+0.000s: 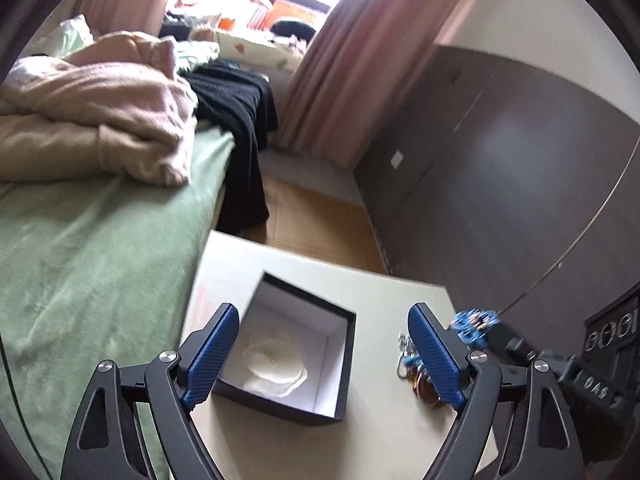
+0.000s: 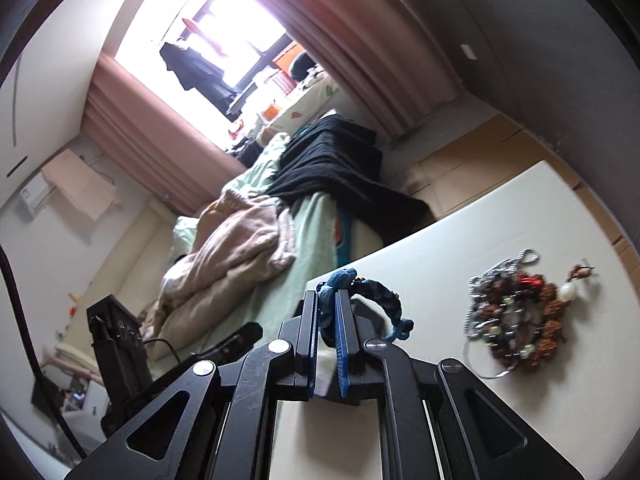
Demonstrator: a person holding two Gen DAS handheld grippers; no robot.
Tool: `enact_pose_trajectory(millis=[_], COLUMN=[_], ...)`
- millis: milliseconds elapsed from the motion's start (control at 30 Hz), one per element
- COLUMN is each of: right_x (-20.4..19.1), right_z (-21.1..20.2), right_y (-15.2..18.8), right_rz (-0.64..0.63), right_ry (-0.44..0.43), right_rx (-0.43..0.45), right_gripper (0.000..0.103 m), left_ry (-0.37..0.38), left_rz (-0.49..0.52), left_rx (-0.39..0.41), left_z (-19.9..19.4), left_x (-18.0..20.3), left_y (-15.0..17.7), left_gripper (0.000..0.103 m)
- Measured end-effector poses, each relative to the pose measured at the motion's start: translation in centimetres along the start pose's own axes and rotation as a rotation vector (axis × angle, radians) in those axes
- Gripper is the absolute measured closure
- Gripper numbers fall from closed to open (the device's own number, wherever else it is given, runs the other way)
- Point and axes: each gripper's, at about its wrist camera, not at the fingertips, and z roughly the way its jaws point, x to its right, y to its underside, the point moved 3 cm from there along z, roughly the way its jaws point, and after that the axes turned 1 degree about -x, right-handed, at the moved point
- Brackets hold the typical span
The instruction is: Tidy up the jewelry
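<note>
An open black box (image 1: pixel 344 360) with a white lining and a white pad inside sits on the white table (image 1: pixel 304 276). My left gripper (image 1: pixel 324 354) is open and empty, its fingers on either side of the box. My right gripper (image 2: pixel 328 304) is shut on a blue braided bracelet (image 2: pixel 380 292) and holds it above the table; the bracelet also shows in the left wrist view (image 1: pixel 474 326). A pile of jewelry (image 2: pixel 516 316) with brown beads and a silver chain lies on the table (image 2: pixel 460 232), partly hidden in the left wrist view (image 1: pixel 416 372).
A bed with a green sheet (image 1: pixel 92 248), a pink blanket (image 1: pixel 100 120) and black clothing (image 1: pixel 236 112) borders the table's left side. A dark wardrobe (image 1: pixel 500 168) stands at the right. Wooden floor (image 1: pixel 312 224) lies beyond the table.
</note>
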Motion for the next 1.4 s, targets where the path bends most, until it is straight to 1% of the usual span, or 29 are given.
enact_pose_trajectory(millis=[167,367,433,467,500,533,567,600,667,733,800,933,1100,1267,1333,1367,1400], right_x=[-1.6,-3.0,-3.2,-3.2,-3.2,-3.0,-2.7,-2.4,-1.9,-1.3,-0.4,2.3,4.7,6.2,7.0,7.4,7.7], right_z=[2.1,4.5,5.6,6.5,7.1,7.8,7.9,7.6,6.6,5.2,3.7,0.4,-2.3,-3.6,-4.1,-4.5,-4.9], right_y=[0.8,2.0,2.5,2.8,3.0,3.3,3.5,3.5,3.1,2.5,1.9,1.1,0.2,-0.3,-0.4,-0.4,-0.4], right_rz=[-0.011,-0.013,-0.003,0.010,0.018,0.026,0.033,0.036,0.038,0.048,0.061,0.104,0.141,0.171,0.187,0.193,0.195], right_ry=[-0.067,-0.106,-0.124,-0.135,-0.134,-0.122,-0.109,-0.101,-0.086,-0.074,-0.059,0.024,0.101,0.147,0.171,0.187,0.206], right_rx=[-0.046,-0.095,-0.116,-0.148,-0.182,-0.221,-0.232,-0.217,-0.193,-0.168,-0.145,-0.091,-0.058,-0.059,-0.065,-0.071,-0.076], right_gripper=[0.093,0.093,0.093,0.090,0.086,0.068,0.053,0.047,0.027,0.020,0.019,0.014,0.014,0.014,0.014,0.014,0.014], left_ry=[-0.020,-0.032,-0.038,-0.040,-0.041,-0.043,-0.045,-0.048,-0.048,-0.043,-0.040,-0.014,0.000,0.018,0.065,0.076,0.079], left_rz=[-0.029,-0.091,-0.116,-0.126,-0.135,-0.141,-0.145,-0.146,-0.142,-0.120,-0.097,-0.055,-0.013,0.026,0.025,0.028,0.047], left_rx=[0.016,0.037,0.044,0.047,0.052,0.057,0.062,0.064,0.063,0.060,0.058,0.041,0.020,-0.018,-0.067,-0.080,-0.095], left_z=[-0.7,-1.4,-1.5,-1.5,-1.6,-1.7,-1.8,-1.8,-1.7,-1.5,-1.2,-0.1,1.1,2.5,3.4,3.7,4.0], left_x=[-1.5,-3.3,-3.9,-4.1,-4.2,-4.3,-4.3,-4.3,-4.0,-3.2,-2.4,-0.7,1.5,3.6,4.6,5.0,5.7], left_y=[-0.7,-1.3,-1.5,-1.5,-1.5,-1.6,-1.5,-1.5,-1.5,-1.4,-1.2,-0.7,0.1,1.0,1.7,1.9,2.4], left_gripper=[0.016,0.016,0.016,0.016,0.016,0.016,0.016,0.016,0.016,0.016,0.016,0.016,0.016,0.016,0.016,0.017,0.020])
